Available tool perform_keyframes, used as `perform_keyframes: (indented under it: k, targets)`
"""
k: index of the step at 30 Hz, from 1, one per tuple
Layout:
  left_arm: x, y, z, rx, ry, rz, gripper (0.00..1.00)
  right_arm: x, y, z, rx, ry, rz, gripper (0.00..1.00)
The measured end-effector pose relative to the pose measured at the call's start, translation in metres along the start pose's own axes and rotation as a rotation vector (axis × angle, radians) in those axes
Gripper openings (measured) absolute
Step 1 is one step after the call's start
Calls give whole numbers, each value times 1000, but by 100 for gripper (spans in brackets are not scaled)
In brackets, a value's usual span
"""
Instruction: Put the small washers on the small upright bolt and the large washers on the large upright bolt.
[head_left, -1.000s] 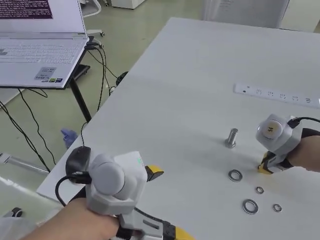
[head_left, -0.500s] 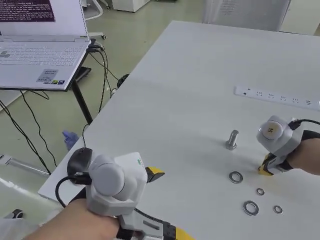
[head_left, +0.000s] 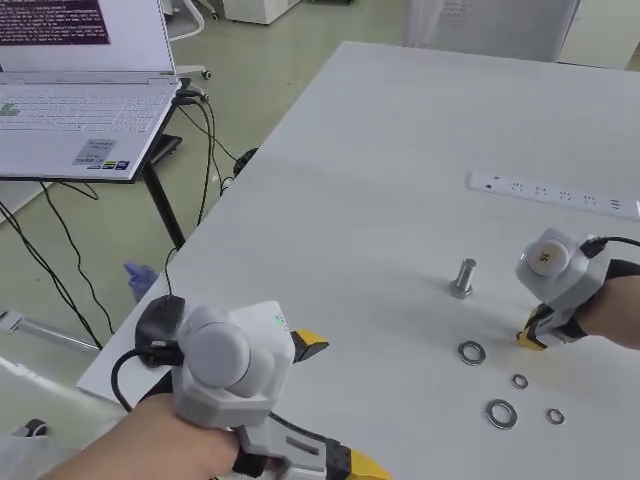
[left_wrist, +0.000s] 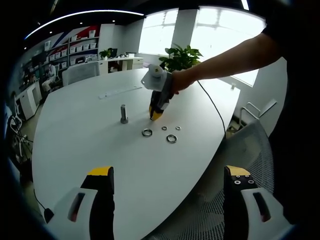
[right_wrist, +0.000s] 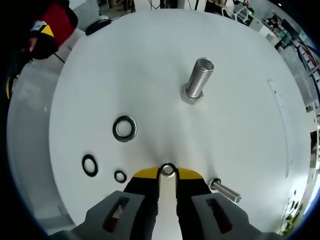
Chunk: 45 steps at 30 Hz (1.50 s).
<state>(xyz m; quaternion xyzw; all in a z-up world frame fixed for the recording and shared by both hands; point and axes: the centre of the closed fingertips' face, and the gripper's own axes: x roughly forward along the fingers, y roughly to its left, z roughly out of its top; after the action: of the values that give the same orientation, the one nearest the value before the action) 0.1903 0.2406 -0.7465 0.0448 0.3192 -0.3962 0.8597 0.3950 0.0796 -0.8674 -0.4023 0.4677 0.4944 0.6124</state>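
— Anything legible?
— Nothing sure. Round yellow sticker (head_left: 545, 259) atop the white right gripper (head_left: 530, 338), dark marks on it, too small to read.
— Well off to the left of the left gripper (left_wrist: 168, 172)?
— Open silver laptop (head_left: 80, 110): pale text lines on a purple screen patch (head_left: 50, 18), blurred. Small stickers (head_left: 97, 152) on the palm rest, illegible too.
— Beyond the right claw?
— Long white power strip (head_left: 555, 192), faint markings, unreadable.
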Motion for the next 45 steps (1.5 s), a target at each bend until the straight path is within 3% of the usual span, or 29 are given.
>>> perform_keyframes:
  k: [10, 24, 35, 45]
  targets:
    - [3, 4, 3, -2, -14, 1, 92, -22, 1, 1, 7, -21, 1, 12]
    - [12, 3, 11, 13, -20, -11, 95, -46, -4, -16, 36, -26, -8, 12]
    - [13, 5, 12, 13, -21, -10, 95, -56, -20, -36, 85, -12, -28, 12]
    - [13, 5, 12, 12, -16, -11, 95, -63, -36, -28, 99, -35, -51, 12]
